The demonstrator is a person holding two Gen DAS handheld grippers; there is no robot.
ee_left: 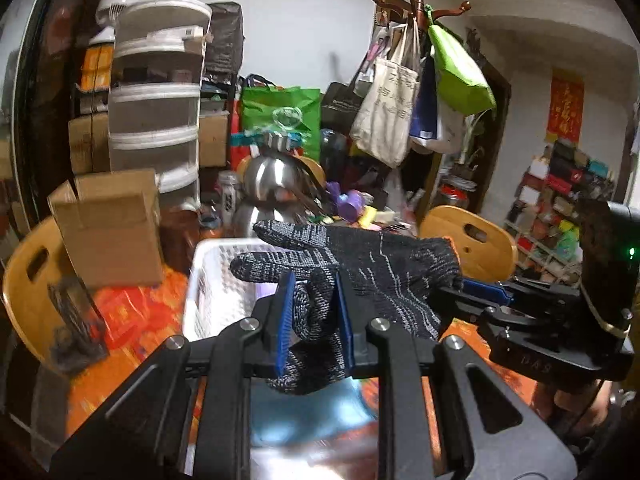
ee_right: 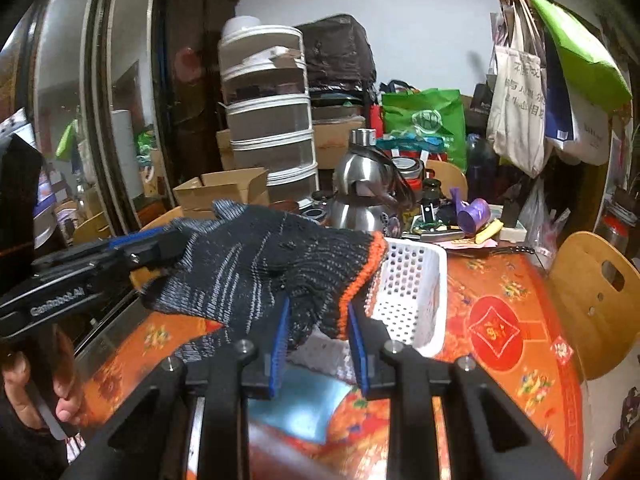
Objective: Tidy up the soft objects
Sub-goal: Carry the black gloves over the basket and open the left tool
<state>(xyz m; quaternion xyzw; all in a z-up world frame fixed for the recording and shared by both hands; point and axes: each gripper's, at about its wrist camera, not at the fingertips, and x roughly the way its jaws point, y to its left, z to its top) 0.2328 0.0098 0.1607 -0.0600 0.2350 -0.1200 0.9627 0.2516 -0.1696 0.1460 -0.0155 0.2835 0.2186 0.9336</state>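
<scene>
A dark knitted glove [ee_left: 360,256] with an orange cuff [ee_right: 362,276] hangs stretched in the air between both grippers, above the table. My left gripper [ee_left: 314,320] is shut on its finger end, blue pads pressing the knit. My right gripper [ee_right: 318,336] is shut on the cuff end. Each gripper shows in the other's view: the right gripper [ee_left: 464,286] at the glove's right edge, the left gripper [ee_right: 168,246] at its left edge. A white perforated basket [ee_right: 416,292] stands just behind the glove. A blue cloth [ee_right: 296,404] lies blurred on the table below.
The round table carries an orange-red patterned cover [ee_right: 496,332]. Behind the basket stand a steel kettle [ee_right: 364,188], an open cardboard box [ee_left: 108,224] and small clutter. Wooden chairs [ee_right: 592,296] flank the table. A coat rack with bags [ee_left: 400,108] stands behind it.
</scene>
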